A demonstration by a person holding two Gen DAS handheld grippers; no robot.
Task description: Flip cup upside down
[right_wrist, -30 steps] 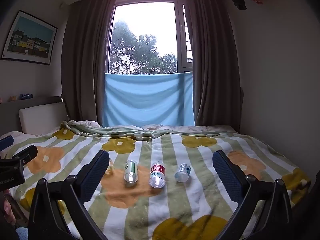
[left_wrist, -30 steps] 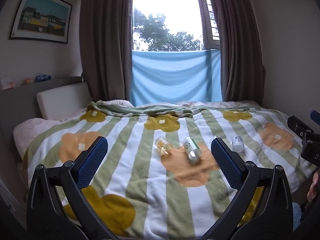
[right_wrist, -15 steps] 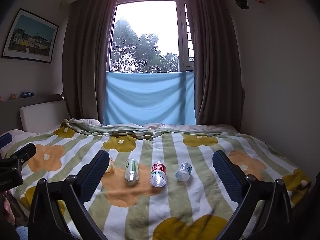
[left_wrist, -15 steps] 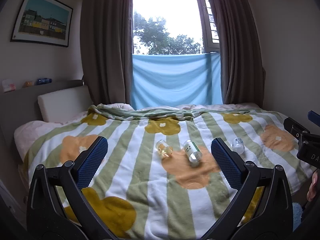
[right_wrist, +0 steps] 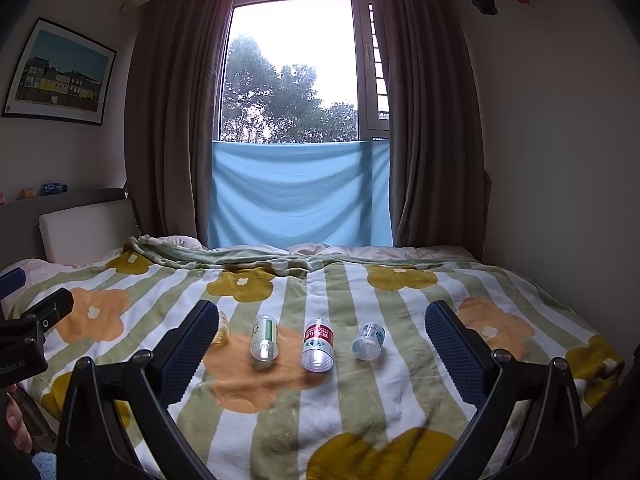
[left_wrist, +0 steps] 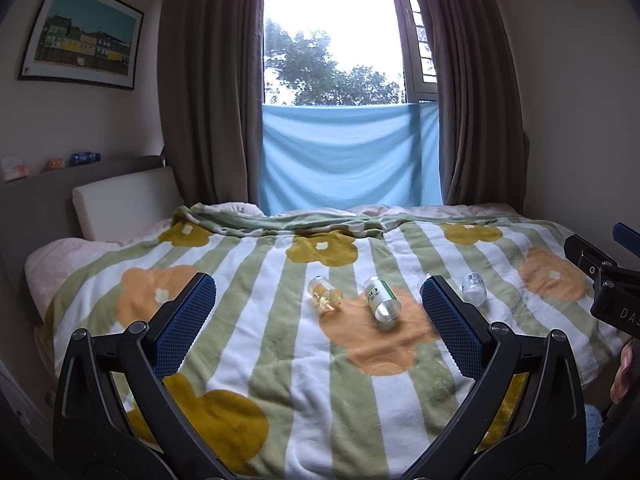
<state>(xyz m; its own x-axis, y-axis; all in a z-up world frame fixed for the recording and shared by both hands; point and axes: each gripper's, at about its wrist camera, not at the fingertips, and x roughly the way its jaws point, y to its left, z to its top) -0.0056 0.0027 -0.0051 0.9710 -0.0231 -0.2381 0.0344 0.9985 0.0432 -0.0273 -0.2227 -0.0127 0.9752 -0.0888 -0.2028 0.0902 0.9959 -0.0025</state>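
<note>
Several small clear cups lie on their sides in a row on the striped flower blanket [right_wrist: 320, 408]. From left to right they are a yellowish cup [right_wrist: 223, 330], a green-labelled cup [right_wrist: 264, 338], a red-labelled cup [right_wrist: 318, 344] and a blue-and-white cup [right_wrist: 368, 340]. My right gripper [right_wrist: 322, 312] is open and empty, held short of the row. My left gripper [left_wrist: 316, 292] is open and empty too. It faces the yellowish cup [left_wrist: 326, 294] and the green-labelled cup [left_wrist: 382, 300]. Its right finger [left_wrist: 448, 320] hides the red-labelled cup. The blue-and-white cup [left_wrist: 474, 288] shows beyond that finger.
The bed fills the room from the white headboard cushion [left_wrist: 120, 204] at left to the wall at right. Curtains and a blue cloth [right_wrist: 300, 196] hang at the window behind. The other gripper's body pokes in at each view's edge, with a person's fingers below it [left_wrist: 622, 372].
Both views have drifted only slightly. The cups lie where they were and both grippers stay open and empty.
</note>
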